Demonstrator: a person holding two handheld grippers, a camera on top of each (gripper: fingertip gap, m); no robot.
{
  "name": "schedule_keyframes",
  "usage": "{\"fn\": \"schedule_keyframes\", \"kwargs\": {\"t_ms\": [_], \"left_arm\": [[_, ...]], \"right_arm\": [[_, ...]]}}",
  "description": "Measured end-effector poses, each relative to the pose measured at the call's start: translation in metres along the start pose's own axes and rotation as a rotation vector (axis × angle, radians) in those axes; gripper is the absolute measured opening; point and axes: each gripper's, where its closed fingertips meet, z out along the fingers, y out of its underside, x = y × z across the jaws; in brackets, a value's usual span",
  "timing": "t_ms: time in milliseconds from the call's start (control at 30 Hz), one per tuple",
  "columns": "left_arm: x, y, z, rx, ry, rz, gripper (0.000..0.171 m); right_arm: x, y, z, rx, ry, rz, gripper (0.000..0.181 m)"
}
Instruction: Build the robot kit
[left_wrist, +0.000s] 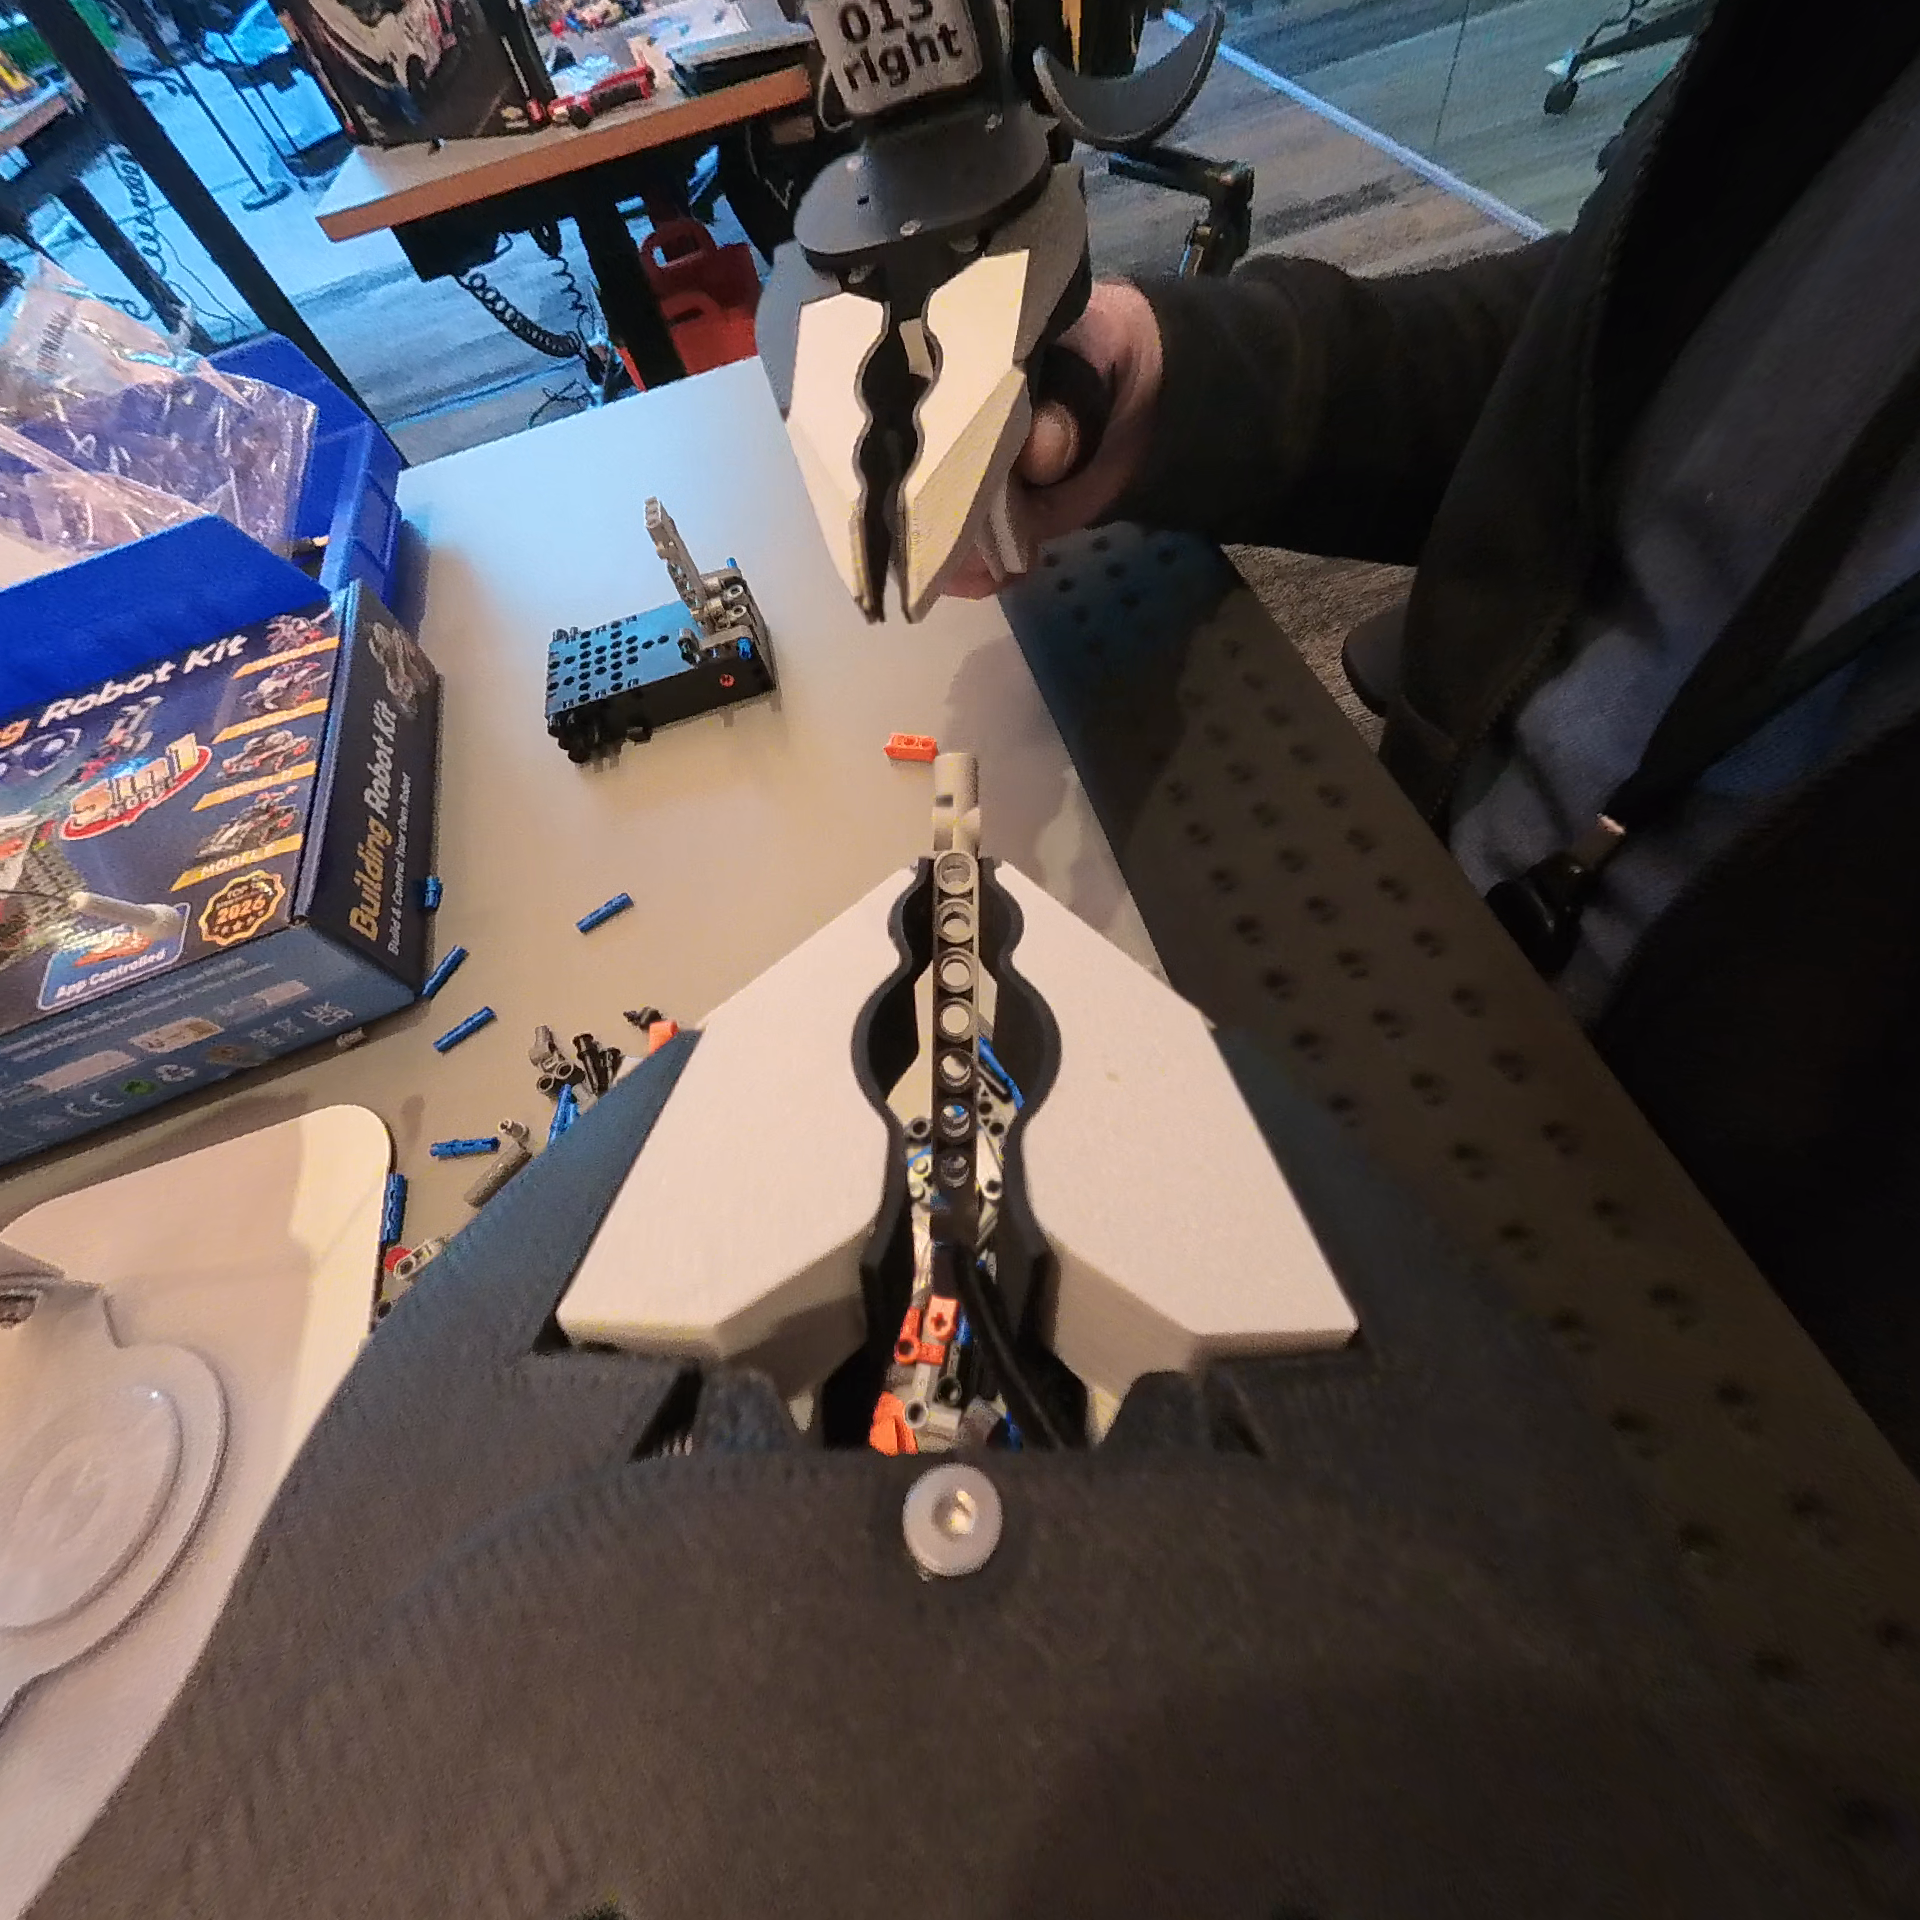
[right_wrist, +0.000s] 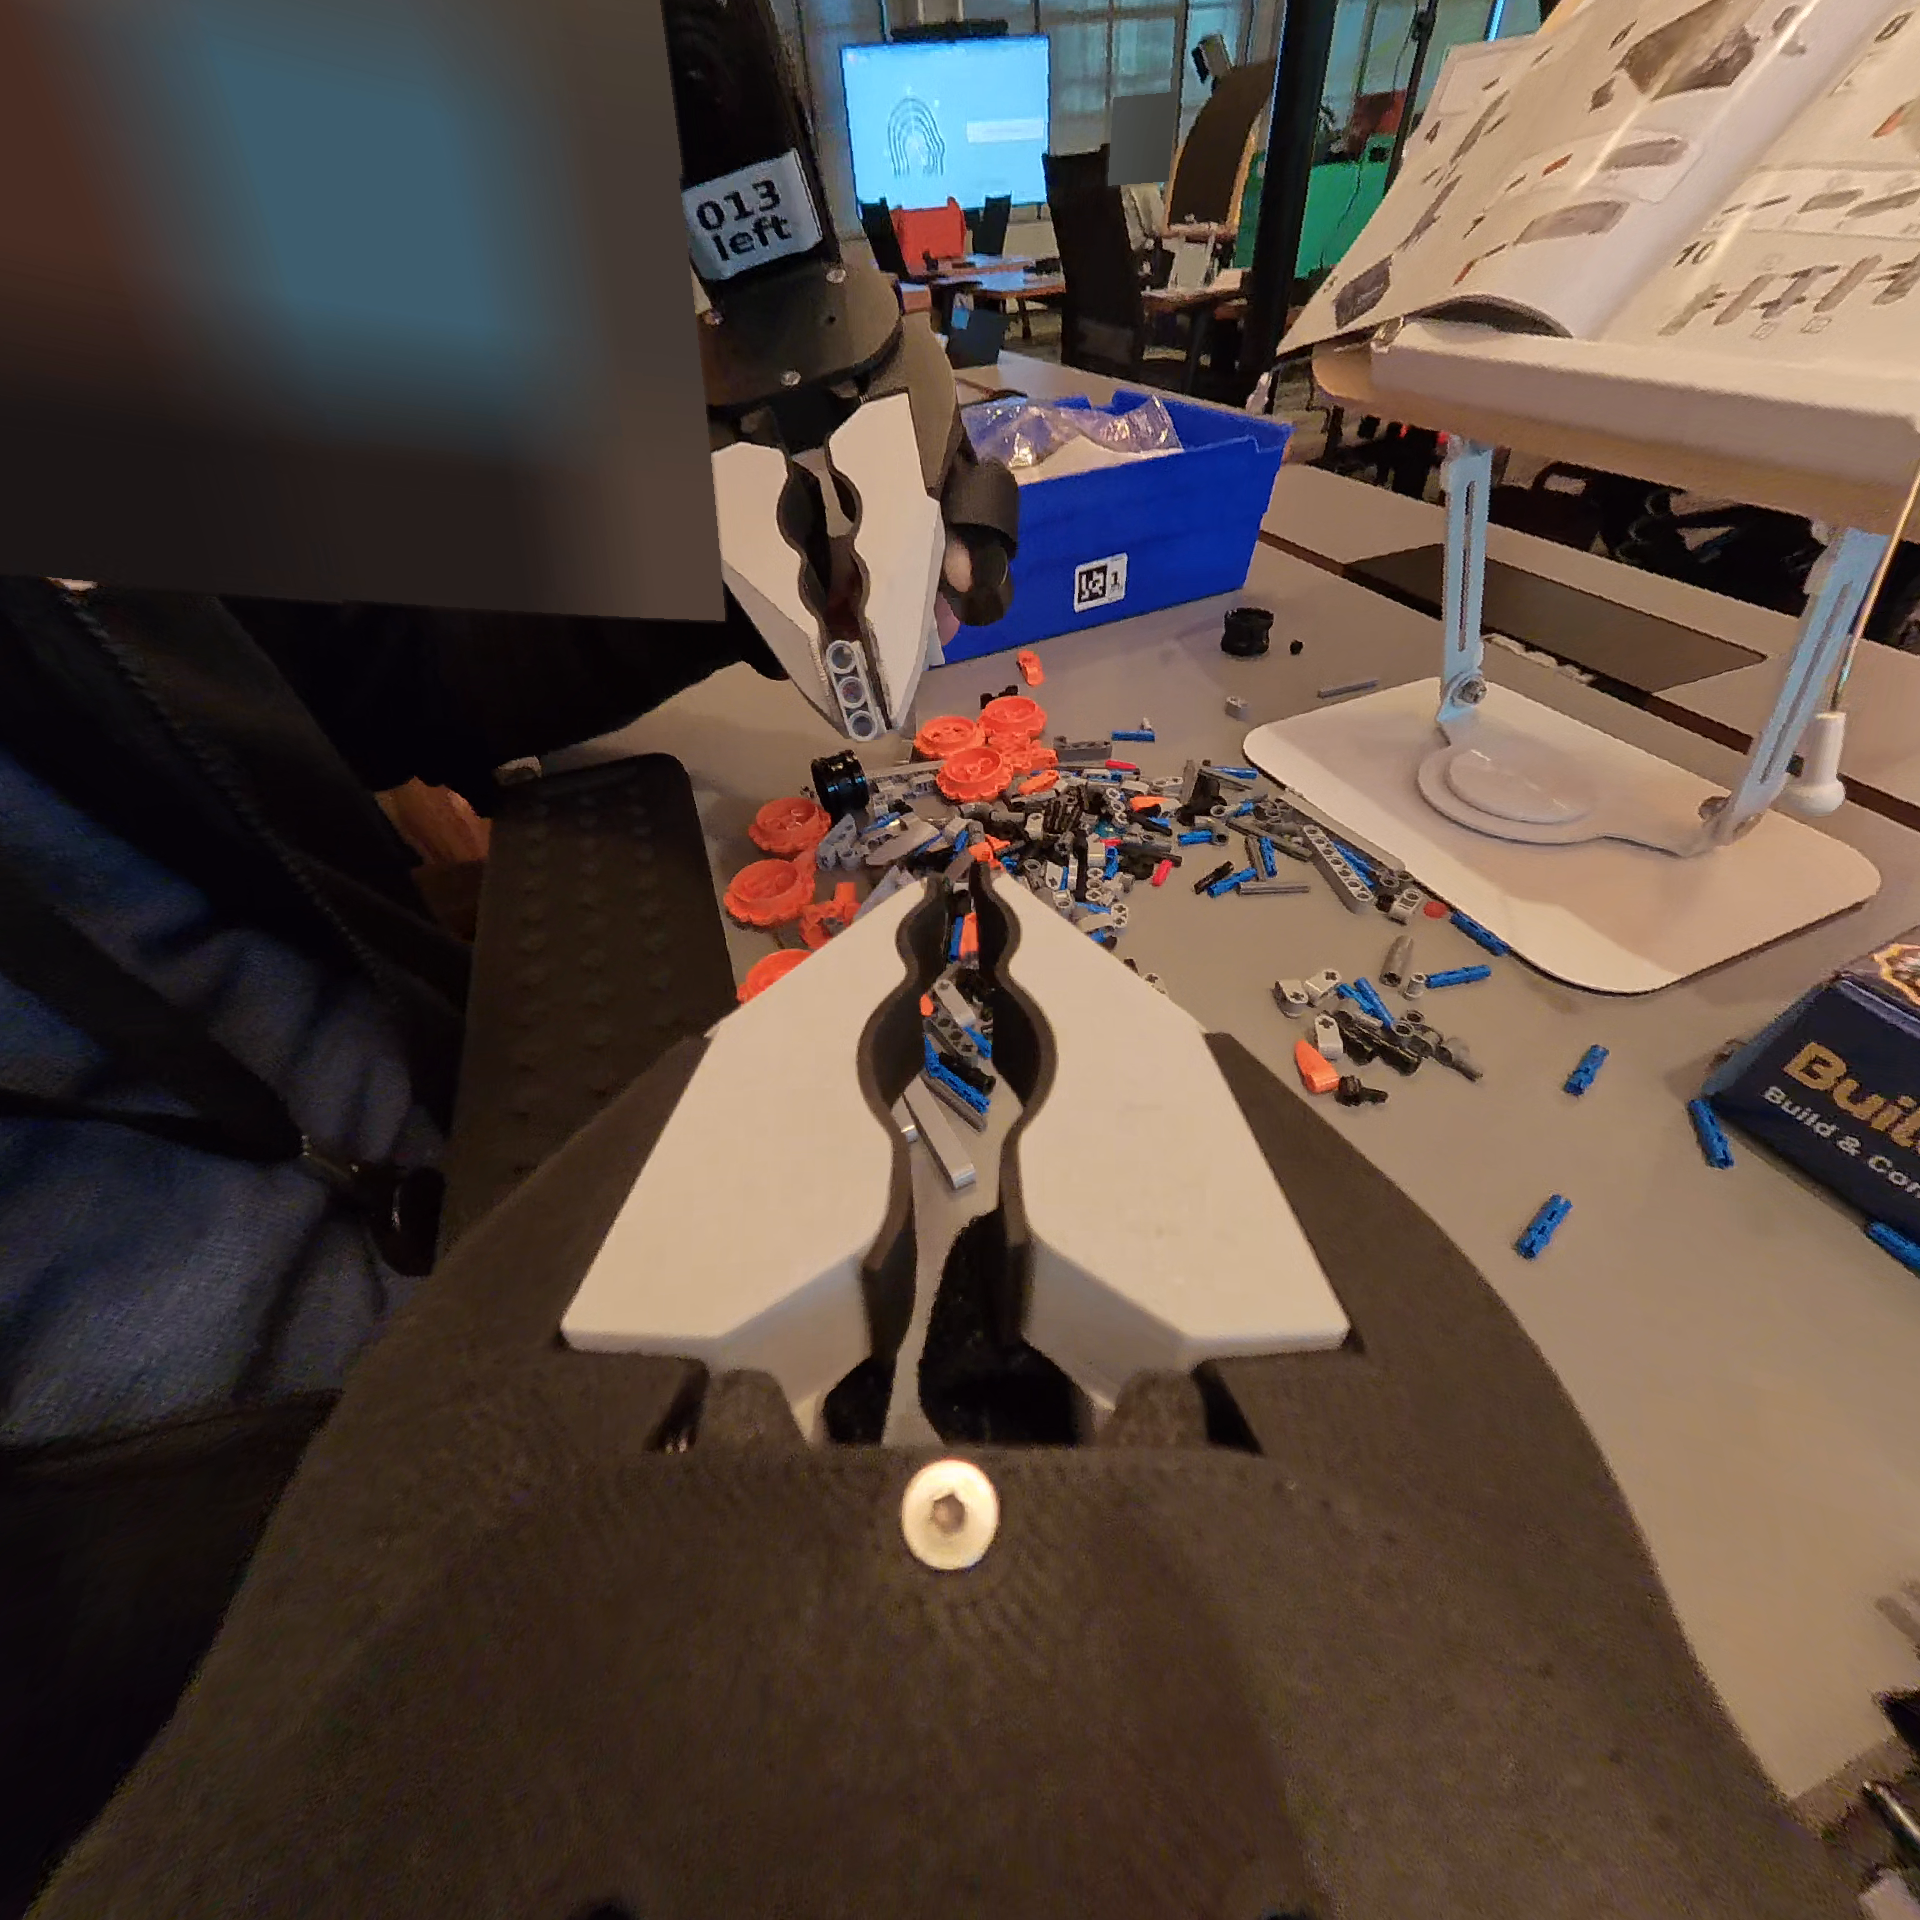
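Meanwhile, left tool (left_wrist: 954, 883) around grey holed beam (left_wrist: 954, 977); right tool (right_wrist: 961, 894) empty, closed.

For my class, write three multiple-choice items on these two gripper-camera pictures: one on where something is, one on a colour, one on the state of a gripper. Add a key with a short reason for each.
1. Where does the open instruction booklet lie?
A. Flat on the table
B. On a white stand
C. Inside the blue bin

2. What colour are the toothed wheels beside the heap of small parts?
A. Orange
B. Green
C. White

3. What is the state of the left gripper?
A. Wide open and empty
B. Shut on nothing
C. Shut on a grey holed beam

Key:
1 B: the booklet rests on the tilted top of the white stand, above the table.
2 A: the wheels are all orange.
3 C: the grey holed beam runs between its fingers and sticks out past their tips.
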Motion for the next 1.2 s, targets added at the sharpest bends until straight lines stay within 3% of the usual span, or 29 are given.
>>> {"fn": "schedule_keyframes", "kwargs": {"t_ms": [300, 500, 700, 767, 1000, 1200], "left_arm": [[0.006, 0.010, 0.001, -0.013, -0.004, -0.004, 0.005], [0.002, 0.016, 0.005, -0.021, -0.029, -0.041, 0.005], [-0.010, 0.039, 0.039, -0.204, -0.066, 0.004, 0.005], [-0.013, 0.040, 0.043, -0.215, -0.063, 0.032, 0.005], [-0.027, 0.044, 0.020, -0.199, -0.139, -0.003, 0.005], [-0.035, 0.052, -0.015, -0.184, -0.212, -0.022, 0.005]], "right_arm": [[0.005, 0.008, 0.009, -0.020, 0.012, 0.022, 0.009], [0.022, 0.016, 0.013, -0.097, 0.111, -0.014, 0.019], [0.049, 0.035, 0.009, -0.206, 0.237, -0.015, 0.026], [0.061, 0.043, 0.006, -0.254, 0.294, -0.004, 0.028], [0.117, 0.071, -0.003, -0.483, 0.491, 0.023, 0.026], [0.125, 0.063, 0.027, -0.542, 0.403, -0.028, 0.024]]}}
